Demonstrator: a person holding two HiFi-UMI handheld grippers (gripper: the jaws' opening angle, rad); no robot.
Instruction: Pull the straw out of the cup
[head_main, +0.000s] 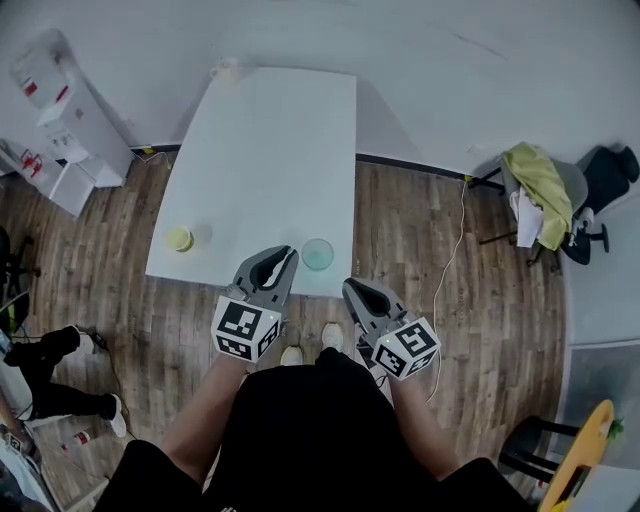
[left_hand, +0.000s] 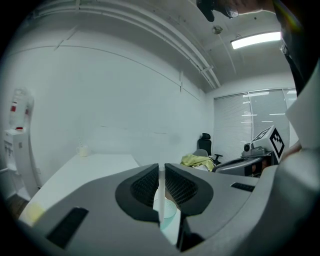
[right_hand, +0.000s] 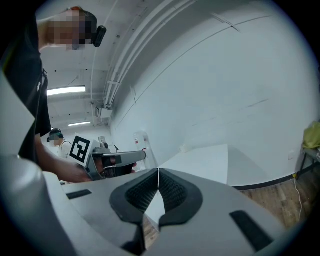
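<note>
Straw (left_hand: 161, 201): thin, white, upright, clamped in left gripper (left_hand: 161, 168) jaws, just beside translucent teal cup (head_main: 318, 253). Right gripper (right_hand: 158, 172) jaws together, empty.

Beyond the cup (head_main: 318, 253) and to its right the table (head_main: 270, 160) is bare: room to pass. Your left gripper (head_main: 288, 256) crowds the cup's left, jaws pinched on what seems the straw (left_hand: 160, 195). Well left of the cup sits a small yellow thing (head_main: 179, 239); far beyond the cup, a mug (head_main: 226, 69).
</note>
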